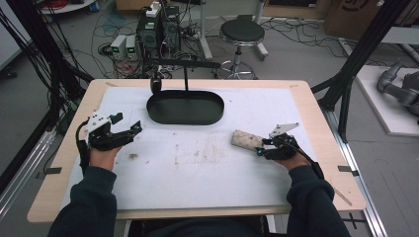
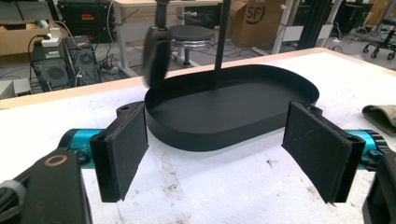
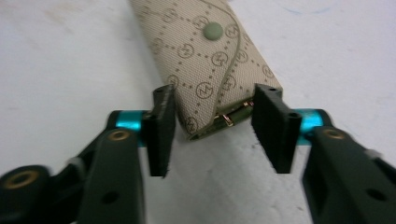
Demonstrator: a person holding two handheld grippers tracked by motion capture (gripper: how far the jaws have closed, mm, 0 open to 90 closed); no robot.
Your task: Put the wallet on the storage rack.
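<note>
R gripper (image 3: pixel 212 128) clamped on pouch (image 3: pixel 205 56) near end, desk 3 o'clock. Soft fabric, light, likely floppy; grip mid-body. L gripper (image 2: pixel 217 149) open, empty.

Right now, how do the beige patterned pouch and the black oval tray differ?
The pouch is beige with a printed monogram pattern and a snap button; the tray is plain black. The pouch lies flat toward the table's right side, its end between the right claw's pads; the tray sits nearer the far edge, untouched, with a post rising from it. The tray looks larger. Both rest on the white table cover.
</note>
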